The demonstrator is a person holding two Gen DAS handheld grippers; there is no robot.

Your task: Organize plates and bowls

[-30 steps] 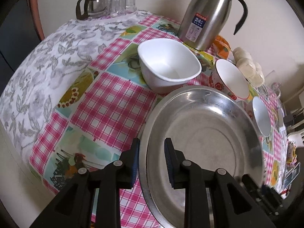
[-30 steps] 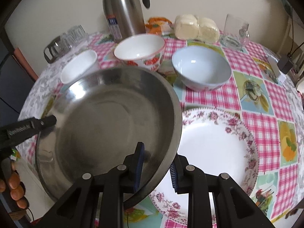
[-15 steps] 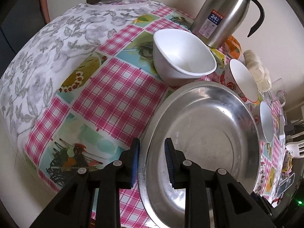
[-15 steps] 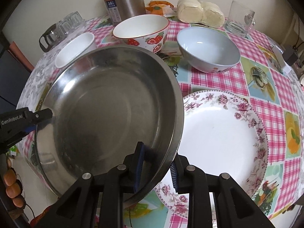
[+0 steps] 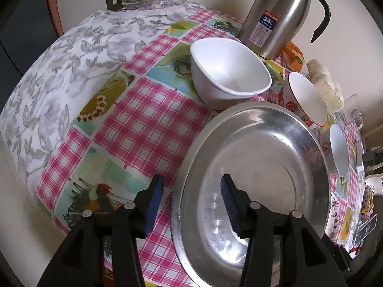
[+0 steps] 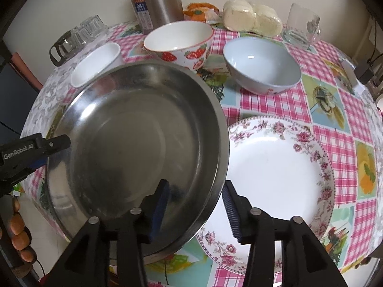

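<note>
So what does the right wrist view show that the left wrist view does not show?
Only the right wrist view shows the flowered plate clearly and the light blue bowl from above. Only the left wrist view shows the flask's black handle in full. Both show the steel pan, white bowl, strawberry bowl, and a tool opening with the pan's rim between its pads.

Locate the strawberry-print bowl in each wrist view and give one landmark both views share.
Left wrist: the strawberry-print bowl sits at the right edge, seen side-on, beyond the steel pan and right of the white bowl.
Right wrist: the bowl sits top centre, just behind the pan's far rim, left of the pale blue bowl.
Shared landmark: the steel thermos jug stands behind it in both.
</note>
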